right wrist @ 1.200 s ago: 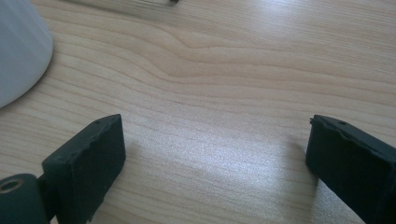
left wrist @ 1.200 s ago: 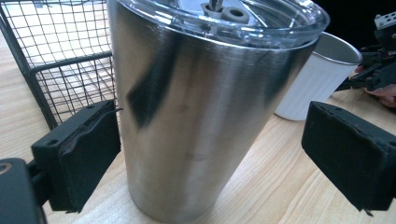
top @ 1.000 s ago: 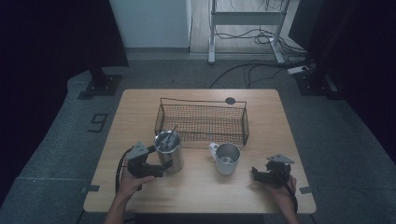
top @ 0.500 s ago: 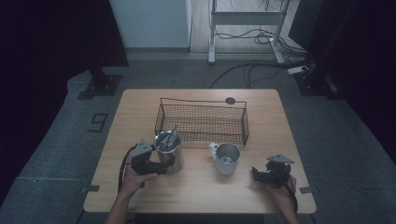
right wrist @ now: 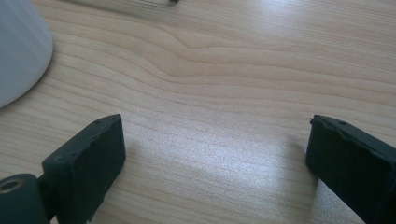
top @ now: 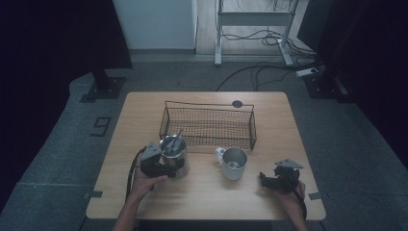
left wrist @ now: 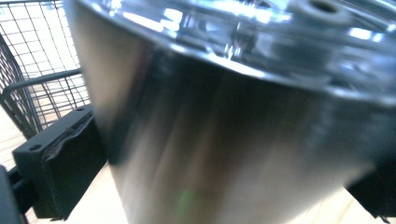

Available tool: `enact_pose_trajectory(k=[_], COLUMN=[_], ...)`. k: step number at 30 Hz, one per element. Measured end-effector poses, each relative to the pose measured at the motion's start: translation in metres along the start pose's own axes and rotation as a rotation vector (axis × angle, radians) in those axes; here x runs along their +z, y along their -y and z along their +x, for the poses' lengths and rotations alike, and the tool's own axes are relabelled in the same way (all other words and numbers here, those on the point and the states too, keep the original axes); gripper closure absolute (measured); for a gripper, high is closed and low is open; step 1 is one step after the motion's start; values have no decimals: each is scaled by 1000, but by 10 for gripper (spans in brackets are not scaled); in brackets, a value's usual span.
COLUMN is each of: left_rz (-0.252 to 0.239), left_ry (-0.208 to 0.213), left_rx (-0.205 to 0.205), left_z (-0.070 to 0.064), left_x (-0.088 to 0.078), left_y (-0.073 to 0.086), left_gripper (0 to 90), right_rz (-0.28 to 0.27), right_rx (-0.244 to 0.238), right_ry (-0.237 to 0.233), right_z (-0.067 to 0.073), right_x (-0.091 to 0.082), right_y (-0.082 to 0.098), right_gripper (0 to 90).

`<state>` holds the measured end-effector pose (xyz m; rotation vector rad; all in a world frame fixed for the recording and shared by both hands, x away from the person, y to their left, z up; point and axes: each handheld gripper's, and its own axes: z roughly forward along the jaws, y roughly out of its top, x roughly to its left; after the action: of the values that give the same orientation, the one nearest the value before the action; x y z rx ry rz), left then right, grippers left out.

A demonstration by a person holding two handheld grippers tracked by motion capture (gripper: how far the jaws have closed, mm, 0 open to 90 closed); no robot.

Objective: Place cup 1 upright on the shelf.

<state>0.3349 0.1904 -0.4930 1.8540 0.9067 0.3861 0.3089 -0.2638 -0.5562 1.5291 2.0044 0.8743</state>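
Nearest to us, our right gripper [top: 267, 179] rests low over the counter [top: 202, 199] near its front right corner, our hand [top: 292, 193] behind it. In the right gripper view its jaws stand wide apart with bare wood between them, so it is released and grasps nothing. At that view's upper left edge a pale rounded body shows, blurred; we cannot tell what it is.

A little farther in, on the left, our left hand [top: 146, 182] brings the left gripper [top: 174, 165] up to the steel pot [top: 174, 153], which stands upright on the counter just in front of the basket's near left corner. The jaws have just been opening. In the left gripper view the pot [left wrist: 243, 116] sits between them, one black pad [left wrist: 60, 165] at its left flank with a thin gap to the metal and the other at the lower right edge, so we read the gripper as released around the pot rather than clenched on it. Something thin and metallic stands inside the pot.

Right of the pot, well apart from either gripper, a steel mug [top: 233, 162] stands upright, handle to the left.

Beyond both, the wire basket [top: 208, 126] sits mid-counter. Past its far right corner lies a small dark disc [top: 236, 103].
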Motion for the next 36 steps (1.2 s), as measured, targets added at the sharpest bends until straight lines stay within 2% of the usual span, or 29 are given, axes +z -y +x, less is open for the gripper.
enact_pose_trajectory(k=[9,19,24,29,36], left_rz=[-31,-64,-60,-54,-50], left_ry=[-51,-64,-69,-56,-61], left_rx=[9,18,30,45,39], left_z=[-3,-4,-4,-4,-6], left_x=[12,16,15,14,13], left_y=[-1,-1,-1,-1,-2], left_gripper=[1,15,26,29,31], right_rz=[1,0,0,0,1], right_rx=[1,0,0,0,1], right_ry=[0,0,0,0,0], right_z=[0,0,0,0,0], right_x=[0,0,0,0,0], right_y=[0,0,0,0,0], right_gripper=[46,46,46,46,46])
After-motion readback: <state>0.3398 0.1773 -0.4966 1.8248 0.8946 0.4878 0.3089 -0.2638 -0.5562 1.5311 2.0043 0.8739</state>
